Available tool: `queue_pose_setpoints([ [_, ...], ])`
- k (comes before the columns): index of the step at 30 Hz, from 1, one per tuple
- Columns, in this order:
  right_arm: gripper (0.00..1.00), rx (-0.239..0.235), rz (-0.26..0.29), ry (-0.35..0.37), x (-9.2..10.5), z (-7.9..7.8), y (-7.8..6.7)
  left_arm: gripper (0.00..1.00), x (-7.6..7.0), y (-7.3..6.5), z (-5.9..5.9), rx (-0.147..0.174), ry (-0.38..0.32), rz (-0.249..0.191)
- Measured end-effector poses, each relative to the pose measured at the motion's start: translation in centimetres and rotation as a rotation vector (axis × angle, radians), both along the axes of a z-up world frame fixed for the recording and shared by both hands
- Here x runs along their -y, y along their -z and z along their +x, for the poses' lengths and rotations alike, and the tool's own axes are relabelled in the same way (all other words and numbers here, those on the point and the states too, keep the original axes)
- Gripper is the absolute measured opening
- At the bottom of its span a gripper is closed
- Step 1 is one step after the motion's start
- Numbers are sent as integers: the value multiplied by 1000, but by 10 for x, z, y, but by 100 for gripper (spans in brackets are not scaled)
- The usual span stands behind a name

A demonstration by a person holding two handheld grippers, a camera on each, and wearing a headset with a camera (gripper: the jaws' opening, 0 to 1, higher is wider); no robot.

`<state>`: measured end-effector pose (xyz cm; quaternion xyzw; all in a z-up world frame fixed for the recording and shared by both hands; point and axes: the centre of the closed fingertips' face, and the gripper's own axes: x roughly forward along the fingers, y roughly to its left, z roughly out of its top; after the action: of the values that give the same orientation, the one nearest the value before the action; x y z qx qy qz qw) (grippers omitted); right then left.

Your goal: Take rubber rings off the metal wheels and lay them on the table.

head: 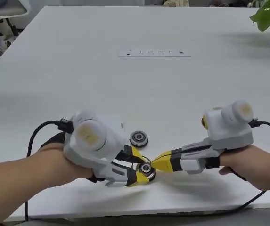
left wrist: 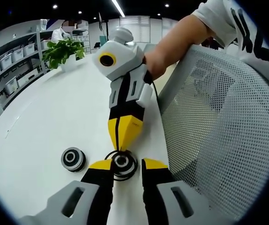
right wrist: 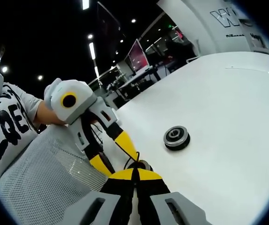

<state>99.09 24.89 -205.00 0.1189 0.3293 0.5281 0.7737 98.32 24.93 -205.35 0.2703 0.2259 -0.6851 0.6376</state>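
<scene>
Head view: 1 loose wheel (head: 138, 138) lies near the gripped wheel (head: 145, 168).

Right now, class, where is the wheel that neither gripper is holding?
In the head view the free wheel lies on the white table, just beyond the left gripper and its clamped wheel.

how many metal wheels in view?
2. Held wheel: clamped in the left tool at the table's front edge, right tool pinching its rubber ring. Loose wheel: lying just beyond it.
</scene>
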Motion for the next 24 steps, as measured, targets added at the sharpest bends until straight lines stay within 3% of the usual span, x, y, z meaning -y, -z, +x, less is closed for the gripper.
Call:
queue_pose_setpoints([
  [6,0,3,7,8,2,3,-1,21,-3,-6,-1,2,5,-9],
  [12,0,0,10,9,0,3,-2,24,-6,-15,-7,-15,10,-35],
  [24,0,1,14,8,0,3,-4,37,-10,-36,-2,-49,-55,-110],
])
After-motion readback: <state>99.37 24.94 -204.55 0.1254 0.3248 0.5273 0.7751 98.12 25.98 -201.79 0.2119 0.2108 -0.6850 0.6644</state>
